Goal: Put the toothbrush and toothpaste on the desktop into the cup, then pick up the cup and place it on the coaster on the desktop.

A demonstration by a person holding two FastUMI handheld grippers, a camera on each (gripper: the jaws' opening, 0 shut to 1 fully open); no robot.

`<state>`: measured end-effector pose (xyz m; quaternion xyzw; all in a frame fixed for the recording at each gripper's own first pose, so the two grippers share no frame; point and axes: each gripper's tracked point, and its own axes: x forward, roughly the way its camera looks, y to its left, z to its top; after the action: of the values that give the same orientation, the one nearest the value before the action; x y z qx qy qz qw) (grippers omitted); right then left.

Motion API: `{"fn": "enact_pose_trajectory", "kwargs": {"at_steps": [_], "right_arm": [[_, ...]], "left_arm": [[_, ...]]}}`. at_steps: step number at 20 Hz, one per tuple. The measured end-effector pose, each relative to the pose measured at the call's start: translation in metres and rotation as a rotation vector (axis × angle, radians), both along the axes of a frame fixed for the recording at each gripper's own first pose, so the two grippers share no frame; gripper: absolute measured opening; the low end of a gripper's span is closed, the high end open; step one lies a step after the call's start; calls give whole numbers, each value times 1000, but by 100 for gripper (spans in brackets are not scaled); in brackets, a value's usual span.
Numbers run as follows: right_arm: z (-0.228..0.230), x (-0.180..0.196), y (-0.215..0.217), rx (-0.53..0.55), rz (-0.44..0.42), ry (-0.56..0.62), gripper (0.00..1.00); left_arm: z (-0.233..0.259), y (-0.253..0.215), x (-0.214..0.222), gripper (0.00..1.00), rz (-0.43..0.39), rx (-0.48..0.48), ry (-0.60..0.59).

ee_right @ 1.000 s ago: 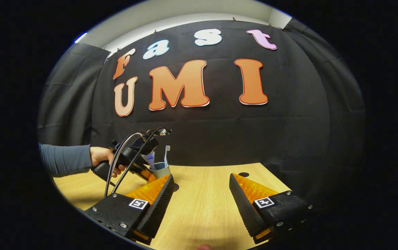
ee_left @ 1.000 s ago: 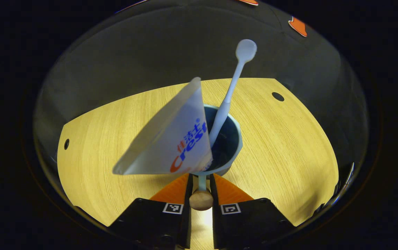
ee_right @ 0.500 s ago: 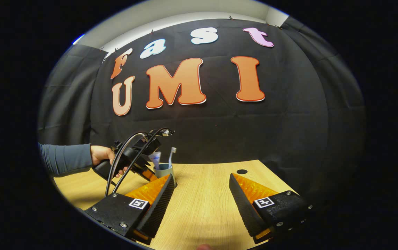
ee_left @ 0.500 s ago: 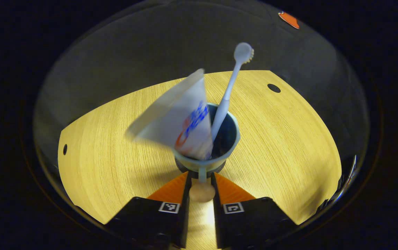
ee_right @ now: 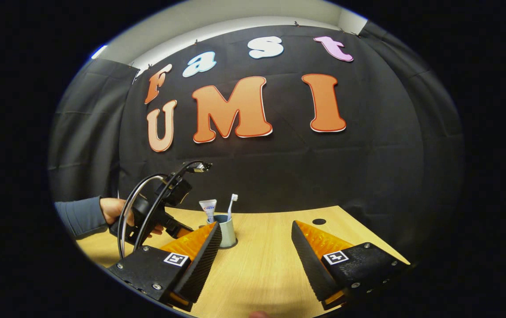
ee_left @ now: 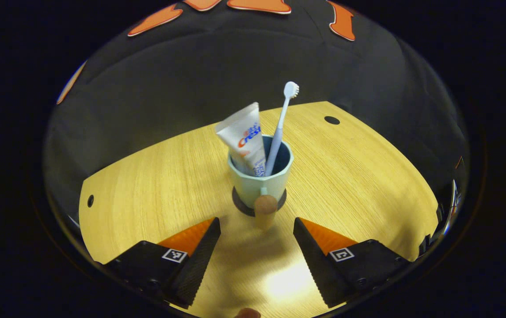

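A pale green cup (ee_left: 259, 183) with a wooden handle knob (ee_left: 265, 205) stands upright on a dark round coaster (ee_left: 239, 205) in the left gripper view. Inside it lean a white toothpaste tube (ee_left: 244, 137) and a pale toothbrush (ee_left: 279, 123), bristles up. My left gripper (ee_left: 256, 225) is open, its fingers spread on either side just short of the knob, touching nothing. The right gripper view has the same cup (ee_right: 227, 229) with the tube (ee_right: 208, 206) and brush (ee_right: 232, 201) far off, and my right gripper (ee_right: 256, 232) open above the table.
The light wooden table (ee_left: 359, 176) has a cable hole (ee_left: 331, 120) at the far right and another (ee_left: 90, 201) at the left edge. In the right gripper view a hand (ee_right: 111, 211) in a grey sleeve holds the left gripper (ee_right: 177, 232) beside the cup.
My left gripper was shut on the cup's handle; the cup came down onto the coaster, then the fingers opened and drew back. The right gripper has barely moved.
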<state>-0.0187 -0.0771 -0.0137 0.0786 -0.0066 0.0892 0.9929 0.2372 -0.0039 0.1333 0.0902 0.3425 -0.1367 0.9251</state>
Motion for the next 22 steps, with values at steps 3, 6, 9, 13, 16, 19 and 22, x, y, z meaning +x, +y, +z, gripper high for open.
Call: {"fn": "enact_pose_trajectory", "kwargs": {"at_steps": [3,6,9,13,16,19,22], "right_arm": [[4,4,15,9,4,-12,95],[6,10,29,-6,1,-15,95],[6,13,54,-27,34,-11,95],[13,18,80,-84,41,-53,100],[17,21,98,-137,58,-78,95],[19,24,110,-163,61,-103,95],[24,29,122,-167,66,-130,95]], "left_arm": [[26,8,-22,100,59,-20,-112],[40,19,-32,100,108,-39,-215],[52,19,-39,100,144,-77,-331],[52,24,-45,99,164,-130,-411],[63,35,-53,100,170,-169,-468],[64,42,-56,99,226,-177,-527],[65,43,-55,100,253,-195,-578]]}}
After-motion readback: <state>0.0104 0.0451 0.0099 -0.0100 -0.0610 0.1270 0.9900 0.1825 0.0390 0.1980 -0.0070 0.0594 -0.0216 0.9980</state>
